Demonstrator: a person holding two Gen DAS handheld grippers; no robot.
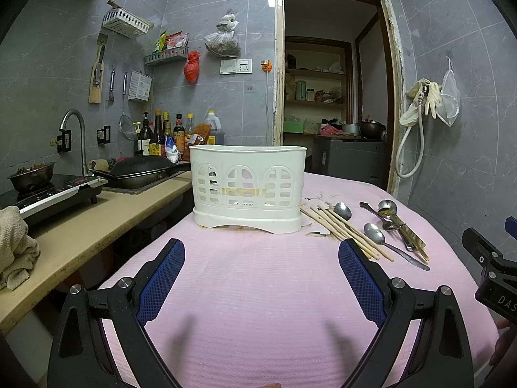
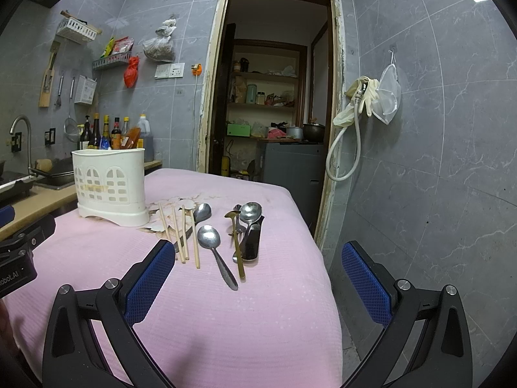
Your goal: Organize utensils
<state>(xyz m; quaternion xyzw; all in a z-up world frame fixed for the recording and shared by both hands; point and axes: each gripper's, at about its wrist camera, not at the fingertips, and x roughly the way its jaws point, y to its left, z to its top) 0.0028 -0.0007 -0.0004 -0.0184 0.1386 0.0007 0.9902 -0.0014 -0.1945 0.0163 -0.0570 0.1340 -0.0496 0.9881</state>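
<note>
While both the left gripper (image 1: 261, 249) and right gripper (image 2: 255, 252) hover spread and empty (blue mesh pads), a white plastic lattice utensil caddy (image 1: 248, 187) stands on the pink quilted table (image 1: 245, 291), beside wooden chopsticks (image 2: 181, 232) and steel spoons (image 2: 215, 245).

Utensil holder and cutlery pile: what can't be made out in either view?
- Inside of the white utensil holder: both views, its own wall hides it.
- Cutlery pile: right wrist view, the pieces overlap, so the count is unclear.
- Chopsticks: near ends hidden behind the right gripper finger.
</note>
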